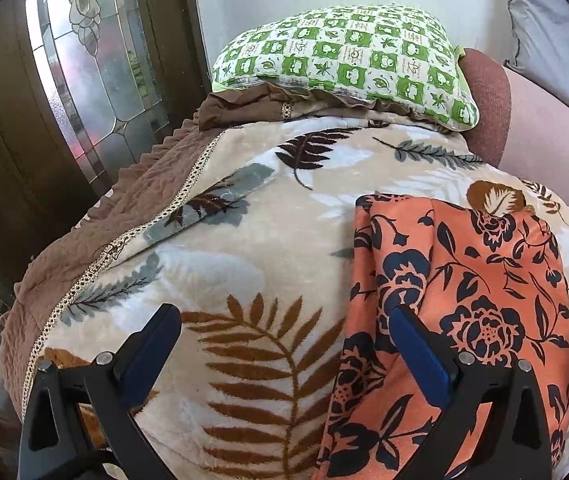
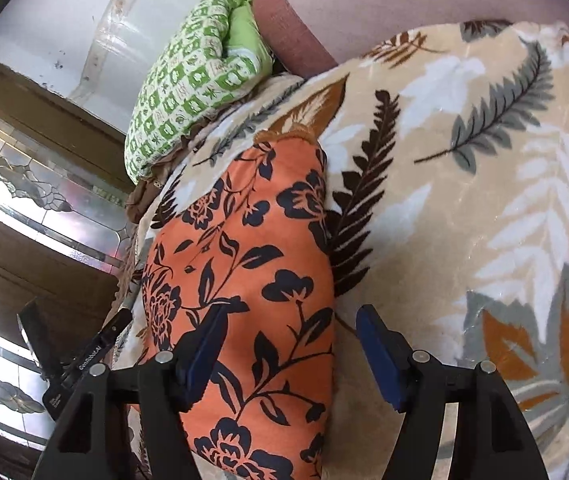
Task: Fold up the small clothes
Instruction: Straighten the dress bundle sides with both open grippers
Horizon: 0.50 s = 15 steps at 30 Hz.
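Orange floral garment point(image 1: 464, 300), folded narrow, plush leaf-print blanket point(image 1: 244, 264)

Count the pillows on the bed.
1: a green checked pillow at the far end of the leaf-print blanket, beyond the orange floral garment. Others may lie outside the views.

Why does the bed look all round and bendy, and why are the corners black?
Left wrist view: the fisheye lens bulges the leaf blanket and curves the glass door; its rim blacks the corners. Right wrist view: same bulge, glare whitens the glass, but the orange floral garment stays sharp.
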### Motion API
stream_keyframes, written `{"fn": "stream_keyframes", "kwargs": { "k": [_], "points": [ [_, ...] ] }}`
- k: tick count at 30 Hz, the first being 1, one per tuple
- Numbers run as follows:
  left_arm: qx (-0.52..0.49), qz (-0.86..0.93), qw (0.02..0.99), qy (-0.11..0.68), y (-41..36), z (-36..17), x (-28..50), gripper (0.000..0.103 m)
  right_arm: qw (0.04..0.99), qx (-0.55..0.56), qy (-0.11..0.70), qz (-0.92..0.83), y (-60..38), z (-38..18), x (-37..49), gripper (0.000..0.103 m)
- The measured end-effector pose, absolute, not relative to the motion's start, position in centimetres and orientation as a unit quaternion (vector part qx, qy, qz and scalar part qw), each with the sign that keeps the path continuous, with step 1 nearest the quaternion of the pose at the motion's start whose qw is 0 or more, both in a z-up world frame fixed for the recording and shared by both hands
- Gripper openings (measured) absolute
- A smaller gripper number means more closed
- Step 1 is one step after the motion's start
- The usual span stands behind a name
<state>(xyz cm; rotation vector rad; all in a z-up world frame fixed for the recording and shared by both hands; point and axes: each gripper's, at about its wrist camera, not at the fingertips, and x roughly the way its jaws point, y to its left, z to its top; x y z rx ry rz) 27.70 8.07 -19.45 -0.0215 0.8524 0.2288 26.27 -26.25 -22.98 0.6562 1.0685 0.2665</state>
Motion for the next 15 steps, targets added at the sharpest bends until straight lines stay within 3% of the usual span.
{"fn": "stream_keyframes", "kwargs": {
  "k": [8, 15],
  "points": [
    [-0.016, 0.115, 0.901, 0.417, 8.5, -19.7, 27.7, 0.103, 0.845, 0.279, 0.434, 0.139, -25.4, -20.1, 25.5, 0.071],
    [-0.014, 0.107, 0.884, 0.454, 8.7, -21.3, 28.4, 0.103, 0.829, 0.216, 0.494, 0.150, -21.6, -22.8, 26.3, 0.068]
  ]
}}
